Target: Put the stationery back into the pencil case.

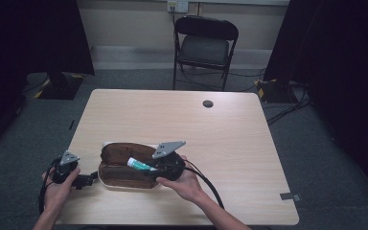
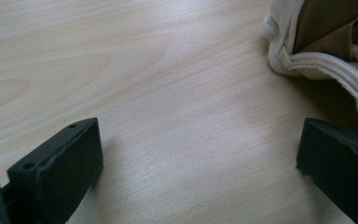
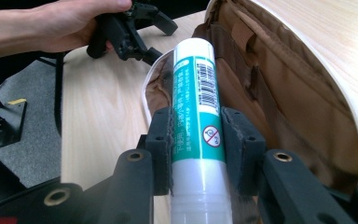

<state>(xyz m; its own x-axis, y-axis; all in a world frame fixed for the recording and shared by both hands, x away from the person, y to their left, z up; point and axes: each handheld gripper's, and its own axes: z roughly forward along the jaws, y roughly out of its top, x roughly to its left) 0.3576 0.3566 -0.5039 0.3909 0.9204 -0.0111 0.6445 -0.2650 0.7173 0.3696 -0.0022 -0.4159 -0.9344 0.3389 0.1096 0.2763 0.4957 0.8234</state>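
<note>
Glue stick (image 3: 196, 126), white with a teal label, sits clamped between the right gripper (image 3: 196, 149)'s pads, held over the open brown pouch (image 1: 124, 167) near the table (image 1: 182, 120)'s front edge. Just beside the pouch's left end, the left gripper (image 2: 198, 168) rests with jaws spread wide over bare wood. Beyond the pouch the tabletop lies free.
</note>
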